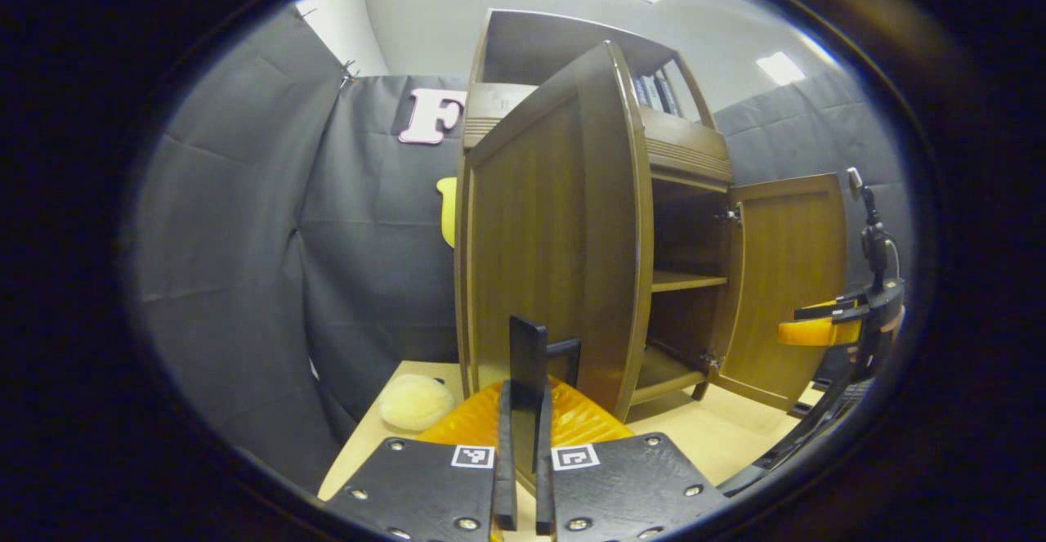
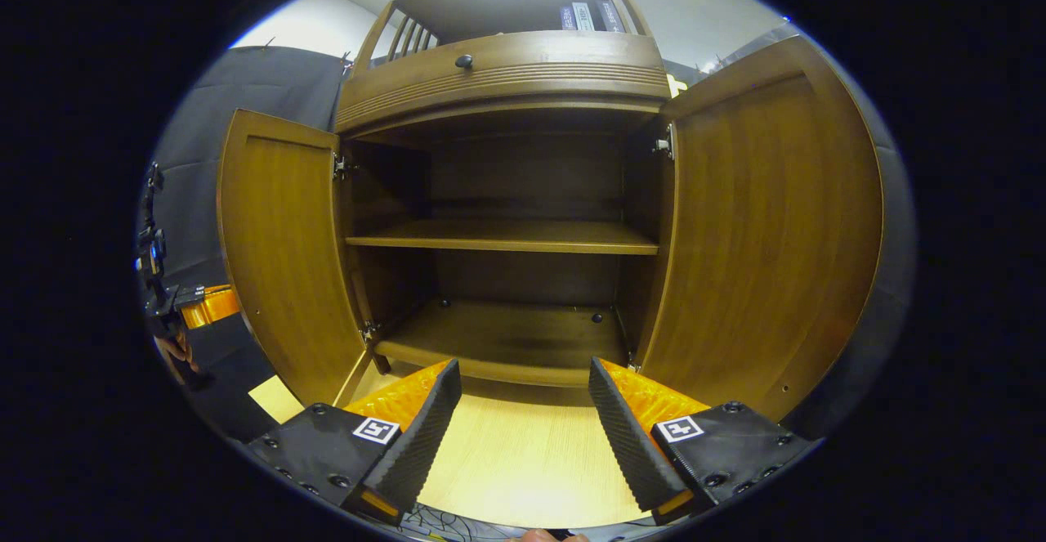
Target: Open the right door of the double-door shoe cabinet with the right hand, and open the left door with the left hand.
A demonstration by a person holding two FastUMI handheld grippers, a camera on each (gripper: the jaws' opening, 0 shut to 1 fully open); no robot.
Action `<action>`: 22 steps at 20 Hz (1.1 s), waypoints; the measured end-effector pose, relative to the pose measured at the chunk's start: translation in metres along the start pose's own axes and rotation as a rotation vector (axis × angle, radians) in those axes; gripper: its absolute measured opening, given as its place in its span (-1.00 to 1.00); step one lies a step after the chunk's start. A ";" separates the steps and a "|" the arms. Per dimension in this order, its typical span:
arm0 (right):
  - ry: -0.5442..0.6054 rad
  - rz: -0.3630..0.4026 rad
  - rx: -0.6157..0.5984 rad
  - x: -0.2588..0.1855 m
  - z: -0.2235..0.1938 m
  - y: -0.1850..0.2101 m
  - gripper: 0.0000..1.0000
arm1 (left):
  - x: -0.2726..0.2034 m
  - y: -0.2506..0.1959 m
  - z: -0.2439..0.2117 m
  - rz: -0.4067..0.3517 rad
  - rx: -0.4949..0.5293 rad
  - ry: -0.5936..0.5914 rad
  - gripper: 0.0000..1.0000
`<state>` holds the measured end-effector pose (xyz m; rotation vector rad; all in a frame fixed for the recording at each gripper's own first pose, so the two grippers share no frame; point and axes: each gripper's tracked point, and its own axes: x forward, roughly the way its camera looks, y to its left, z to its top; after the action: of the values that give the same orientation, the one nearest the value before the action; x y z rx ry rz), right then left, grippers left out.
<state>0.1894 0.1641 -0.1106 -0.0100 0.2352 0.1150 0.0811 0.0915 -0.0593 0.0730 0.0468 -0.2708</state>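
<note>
The left hand-held gripper (image 1: 523, 411) is clenching the black handle (image 1: 546, 356) of the left door (image 1: 539, 239), swinging it wide; the right door (image 2: 760, 223) is standing open. The right hand-held gripper (image 2: 523, 436) is hanging released before the cabinet (image 2: 507, 68). Next, probably letting go of the handle.

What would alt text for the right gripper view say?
A brown wooden shoe cabinet stands with left door and right door swung wide, baring two empty shelves. The open hand-held gripper hovers before it above a pale table.
</note>
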 end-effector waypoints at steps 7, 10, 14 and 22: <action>-0.016 0.016 -0.041 0.001 0.006 0.002 0.89 | -0.009 0.053 -0.008 -0.043 -0.009 0.042 -0.79; -0.025 0.019 -0.044 0.002 0.010 0.002 0.89 | -0.012 0.086 -0.009 -0.019 0.005 0.062 -0.79; -0.039 0.006 -0.041 0.002 0.015 -0.002 0.89 | -0.016 0.110 -0.015 -0.006 -0.029 0.086 -0.80; -0.067 -0.063 -0.031 -0.001 0.022 -0.027 0.97 | -0.031 0.108 -0.024 0.068 -0.006 0.109 -0.80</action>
<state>0.1966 0.1375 -0.0887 -0.0442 0.1663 0.0560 0.0795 0.2057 -0.0746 0.0827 0.1528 -0.1984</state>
